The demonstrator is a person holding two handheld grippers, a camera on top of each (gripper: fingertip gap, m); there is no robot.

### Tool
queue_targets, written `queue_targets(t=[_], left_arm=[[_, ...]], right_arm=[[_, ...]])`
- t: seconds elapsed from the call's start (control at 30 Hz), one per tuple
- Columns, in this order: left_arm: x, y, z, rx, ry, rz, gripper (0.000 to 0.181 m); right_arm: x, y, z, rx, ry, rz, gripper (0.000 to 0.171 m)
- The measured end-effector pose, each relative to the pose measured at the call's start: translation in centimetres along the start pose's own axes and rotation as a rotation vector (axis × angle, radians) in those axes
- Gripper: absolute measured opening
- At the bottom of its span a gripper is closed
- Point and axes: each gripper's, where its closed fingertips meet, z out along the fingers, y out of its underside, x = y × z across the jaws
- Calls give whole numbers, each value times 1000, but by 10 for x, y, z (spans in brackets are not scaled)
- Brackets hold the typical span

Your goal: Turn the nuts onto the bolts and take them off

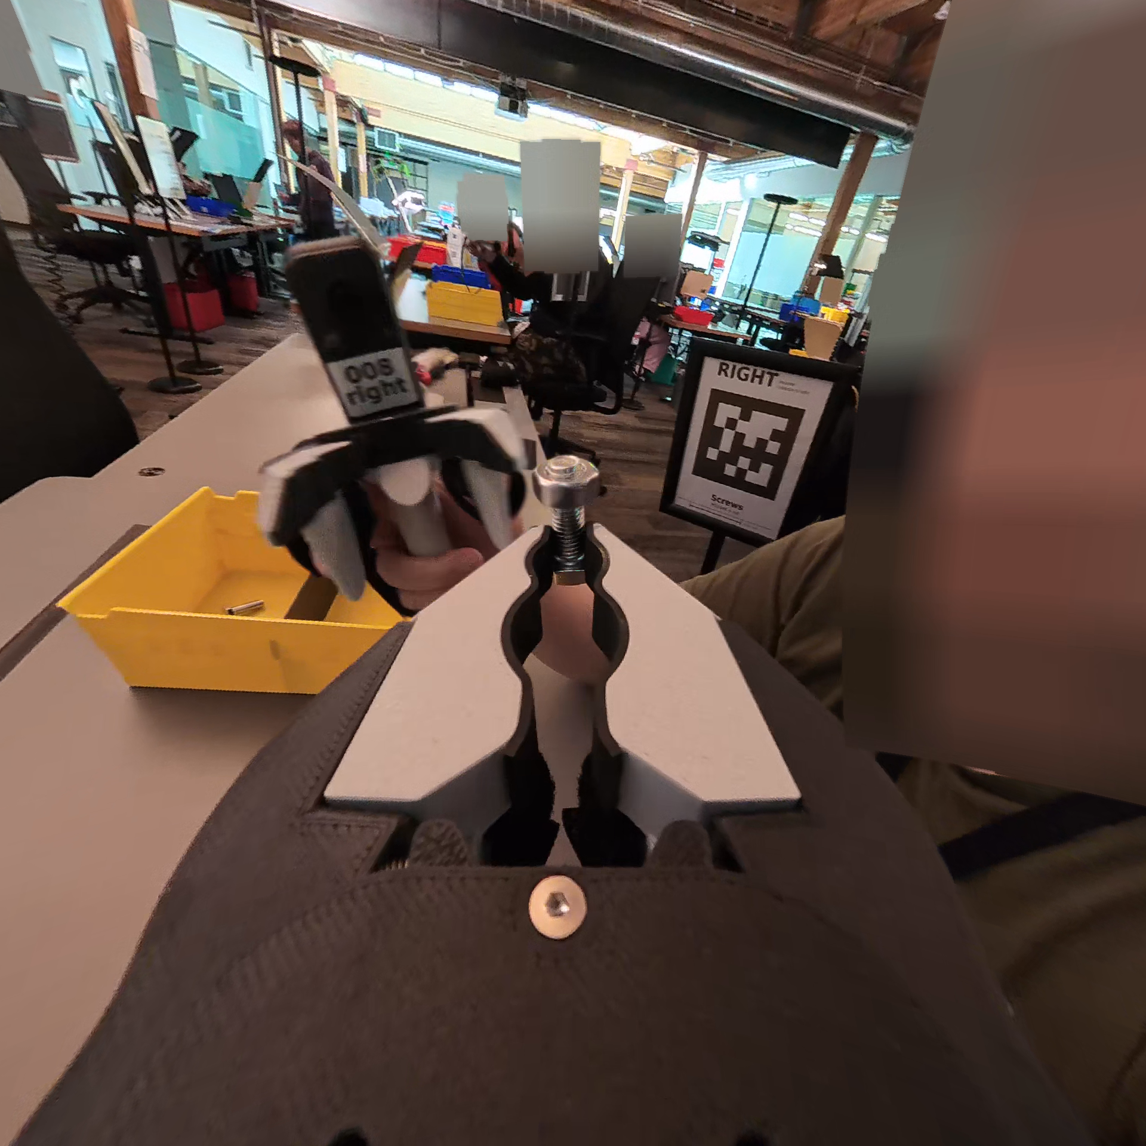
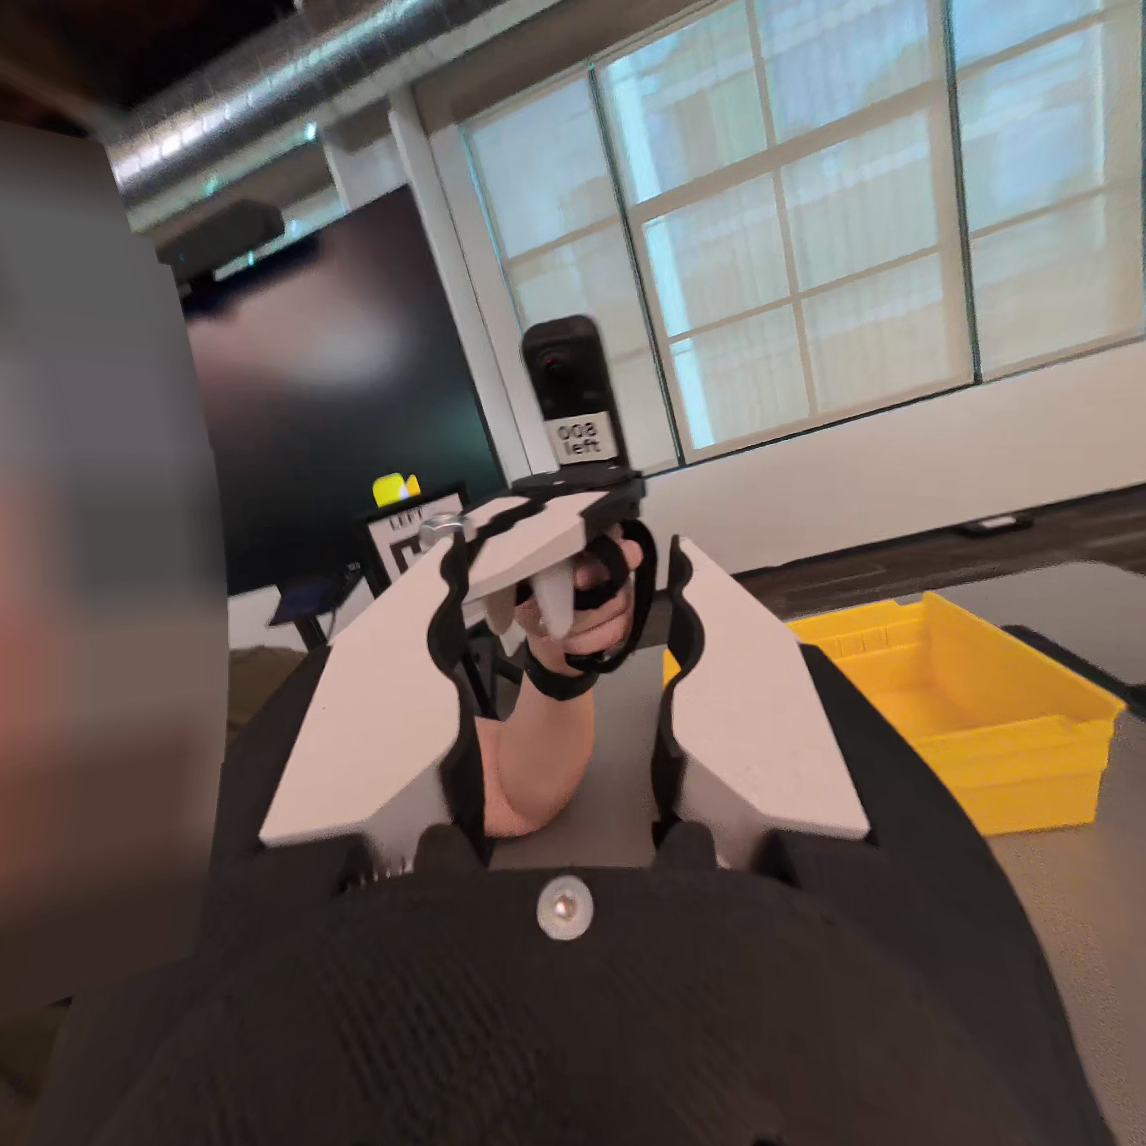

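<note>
My left gripper [image 1: 567, 536] is shut on the lower end of a silver bolt [image 1: 567, 533] that stands upright out of its fingertips. A silver hex nut [image 1: 564, 480] sits at the top of the bolt's thread. My right gripper [image 2: 564, 552] is open and empty, with a wide gap between its fingers. In the left wrist view it [image 1: 394, 471] hovers blurred just left of the nut, apart from it. In the right wrist view the left gripper [image 2: 533, 539] is straight ahead, and the nut [image 2: 443, 526] shows by my left fingertip.
A yellow bin [image 1: 204, 645] stands on the grey table [image 1: 93, 775], with a small metal piece [image 1: 245, 609] inside; it also shows in the right wrist view [image 2: 992, 775]. A marker sign on a stand [image 1: 750, 446] is behind. A person's olive sleeve [image 1: 775, 601] is at the right.
</note>
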Motion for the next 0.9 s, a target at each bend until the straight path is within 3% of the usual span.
queue_targets(t=[0.03, 0.2, 0.27, 0.33, 0.43, 0.6, 0.9], left_arm=[[1, 0, -1, -4, 7, -5, 7], [-11, 6, 2, -25, -33, -20, 7], [-7, 7, 6, -30, 2, -24, 7], [-6, 6, 6, -27, 3, -20, 7], [-1, 0, 1, 8, 49, -31, 7], [-11, 3, 2, -16, -4, -21, 7], [0, -5, 1, 8, 36, -13, 7]], right_arm=[[5, -2, -4, 12, 2, 25, 64], [-32, 9, 13, -62, -61, -107, 70], [-25, 8, 15, -47, -11, -118, 63], [-10, 4, 5, -36, 0, -77, 71], [12, -8, -14, 14, 57, -3, 67], [-28, -2, 8, -14, -12, -119, 66], [-1, -8, -10, 16, 6, -1, 62]])
